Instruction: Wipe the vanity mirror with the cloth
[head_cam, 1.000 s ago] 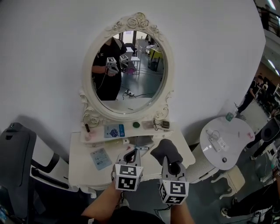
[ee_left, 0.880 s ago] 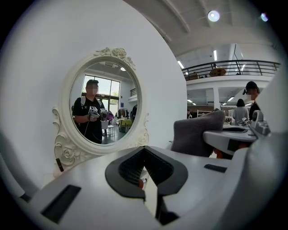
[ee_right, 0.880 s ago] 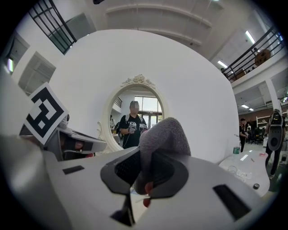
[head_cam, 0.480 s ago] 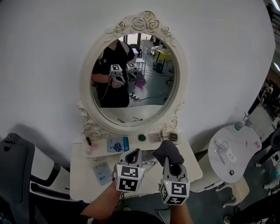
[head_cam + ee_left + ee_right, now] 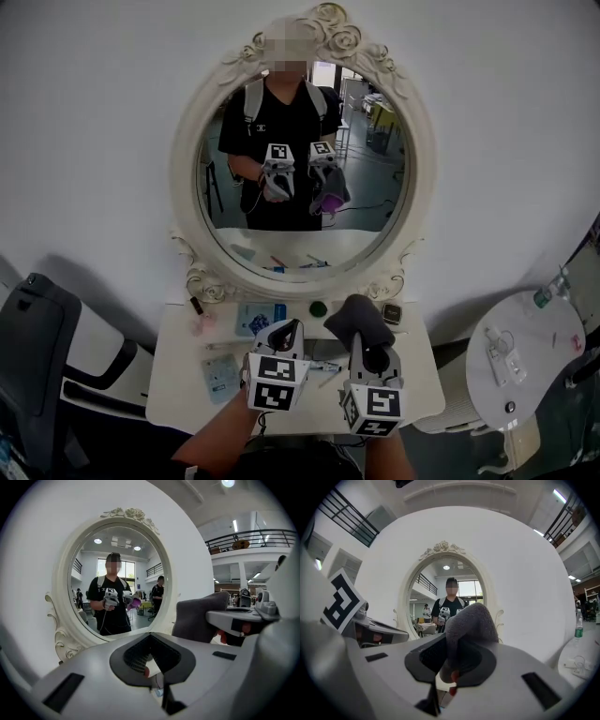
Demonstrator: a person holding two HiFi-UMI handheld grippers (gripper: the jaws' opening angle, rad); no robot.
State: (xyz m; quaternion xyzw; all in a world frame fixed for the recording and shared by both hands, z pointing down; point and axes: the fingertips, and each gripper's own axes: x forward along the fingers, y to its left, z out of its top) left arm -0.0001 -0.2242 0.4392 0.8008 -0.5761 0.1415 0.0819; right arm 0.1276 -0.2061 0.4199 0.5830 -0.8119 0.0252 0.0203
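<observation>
An oval vanity mirror (image 5: 300, 159) in an ornate white frame hangs on the wall above a white vanity table (image 5: 178, 375). It reflects a person holding both grippers. My right gripper (image 5: 364, 336) is shut on a grey cloth (image 5: 354, 319), which bunches up above its jaws, level with the table's shelf and short of the glass. In the right gripper view the cloth (image 5: 471, 620) hides the lower mirror (image 5: 436, 592). My left gripper (image 5: 287, 330) is beside it, shut and empty. The left gripper view shows the mirror (image 5: 117, 573) ahead and the cloth (image 5: 199, 618) at right.
Small items lie along the shelf under the mirror: a blue packet (image 5: 253, 319), a green round thing (image 5: 319, 307), a small dark box (image 5: 391, 314) and a pink item (image 5: 202, 323). A round white side table (image 5: 525, 352) stands at right. A dark chair (image 5: 37, 356) is at left.
The mirror has grown larger and moved to the centre of the head view as I came closer. Both grippers keep their places, the cloth still in the right one.
</observation>
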